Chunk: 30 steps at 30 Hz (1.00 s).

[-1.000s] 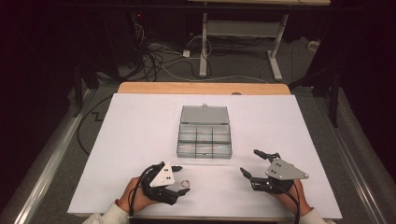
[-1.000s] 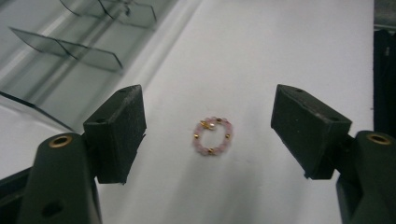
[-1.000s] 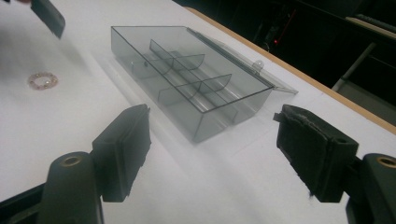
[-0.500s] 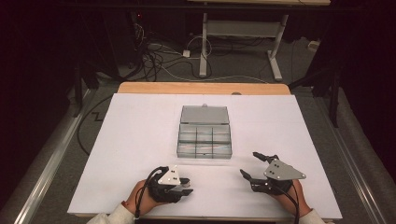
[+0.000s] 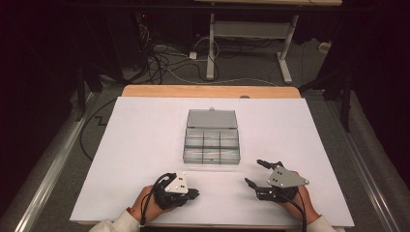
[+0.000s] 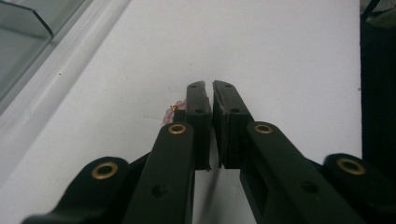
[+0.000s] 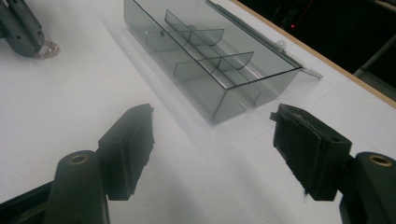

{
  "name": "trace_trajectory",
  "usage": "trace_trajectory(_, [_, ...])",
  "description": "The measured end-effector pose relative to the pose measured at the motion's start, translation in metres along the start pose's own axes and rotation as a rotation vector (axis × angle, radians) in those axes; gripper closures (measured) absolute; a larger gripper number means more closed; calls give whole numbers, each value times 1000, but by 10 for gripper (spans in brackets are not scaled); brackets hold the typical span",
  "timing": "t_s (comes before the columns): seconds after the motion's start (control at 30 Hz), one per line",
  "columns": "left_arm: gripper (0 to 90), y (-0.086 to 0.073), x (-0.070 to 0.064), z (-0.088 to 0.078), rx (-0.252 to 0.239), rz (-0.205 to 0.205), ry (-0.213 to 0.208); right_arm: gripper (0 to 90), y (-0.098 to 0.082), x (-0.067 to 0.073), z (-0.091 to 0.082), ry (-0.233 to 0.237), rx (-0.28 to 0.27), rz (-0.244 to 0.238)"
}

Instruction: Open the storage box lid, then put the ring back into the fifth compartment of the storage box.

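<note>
From here I see my left gripper point(image 6: 209, 93) low on the white paper-covered table point(image 5: 145, 145), its black jaws having just been closing until only a thin slit remains between the pads. The small pale pink beaded piece with a gold-coloured bit point(image 6: 172, 111) pokes out just beside the outer face of one finger point(image 6: 198, 105); most of it is hidden, so I cannot tell whether the pads pinch any part of it. In the right gripper view the same trinket looks like a small glossy ring at that gripper's tip. My right gripper point(image 5: 255, 173) rests on the table near the front edge, jaws spread wide around bare paper, rubbery pads matte and rectangular. Between and beyond both grippers sits the smoky transparent plastic compartment box point(image 5: 212, 145), lid hinged back, curved dividers inside.
</note>
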<state>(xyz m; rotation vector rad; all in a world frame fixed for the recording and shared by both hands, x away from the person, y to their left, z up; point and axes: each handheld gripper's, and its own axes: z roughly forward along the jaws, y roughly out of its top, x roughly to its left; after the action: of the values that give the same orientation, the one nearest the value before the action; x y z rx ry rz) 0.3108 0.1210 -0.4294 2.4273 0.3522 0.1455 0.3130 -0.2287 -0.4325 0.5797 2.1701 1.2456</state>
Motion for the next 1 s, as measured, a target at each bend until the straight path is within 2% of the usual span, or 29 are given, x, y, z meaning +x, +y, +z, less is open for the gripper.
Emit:
trace_trajectory(0.5, [835,-2,-2,0,-12,23,17,292,0,-1,2,13,-1,-1])
trace_trajectory(0.83, [836,-1,-6,0,-12,36,48,292,0,-3,0,10,-7,-13])
trace_trajectory(1.0, [836,0,-7,-2,-34,39,52,292,-1,-4,-3,9,-17,-9])
